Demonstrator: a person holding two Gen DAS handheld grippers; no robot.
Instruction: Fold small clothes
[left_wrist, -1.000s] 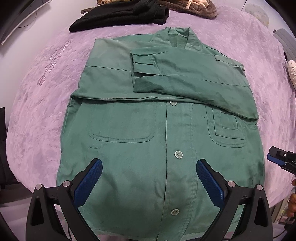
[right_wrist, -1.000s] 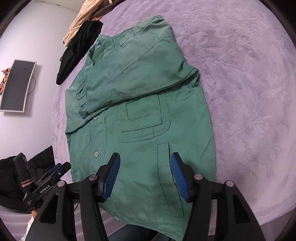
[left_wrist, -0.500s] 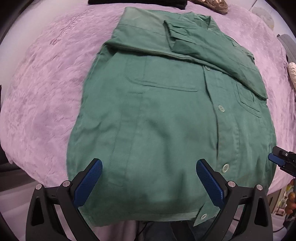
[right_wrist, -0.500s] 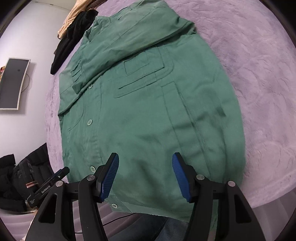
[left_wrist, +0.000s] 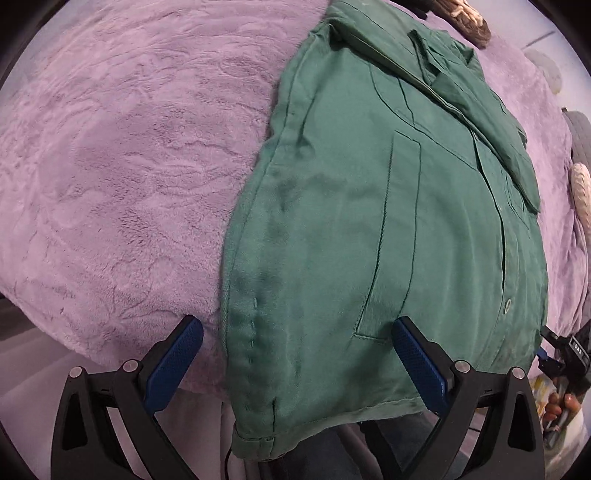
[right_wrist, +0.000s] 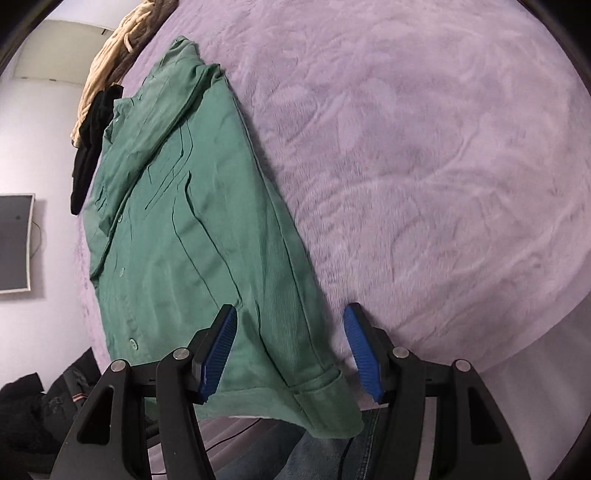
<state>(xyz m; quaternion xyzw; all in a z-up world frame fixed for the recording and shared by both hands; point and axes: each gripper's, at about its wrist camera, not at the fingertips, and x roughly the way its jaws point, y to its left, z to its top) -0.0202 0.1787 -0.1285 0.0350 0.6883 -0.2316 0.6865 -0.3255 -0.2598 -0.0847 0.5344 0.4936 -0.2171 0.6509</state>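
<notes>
The green jacket (left_wrist: 388, 229) is lying flat on the purple blanket (left_wrist: 122, 166), its hem hanging over the near edge. The left gripper (left_wrist: 295, 360) is hovering with its jaws wide apart above the jacket's left bottom corner. The right gripper (right_wrist: 290, 350) is standing above the other corner, jaws apart too, and is gripping nothing.

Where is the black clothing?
In the right wrist view, the black garment lies at the far left, past the green jacket's collar, beside the beige knit on the purple blanket.
</notes>
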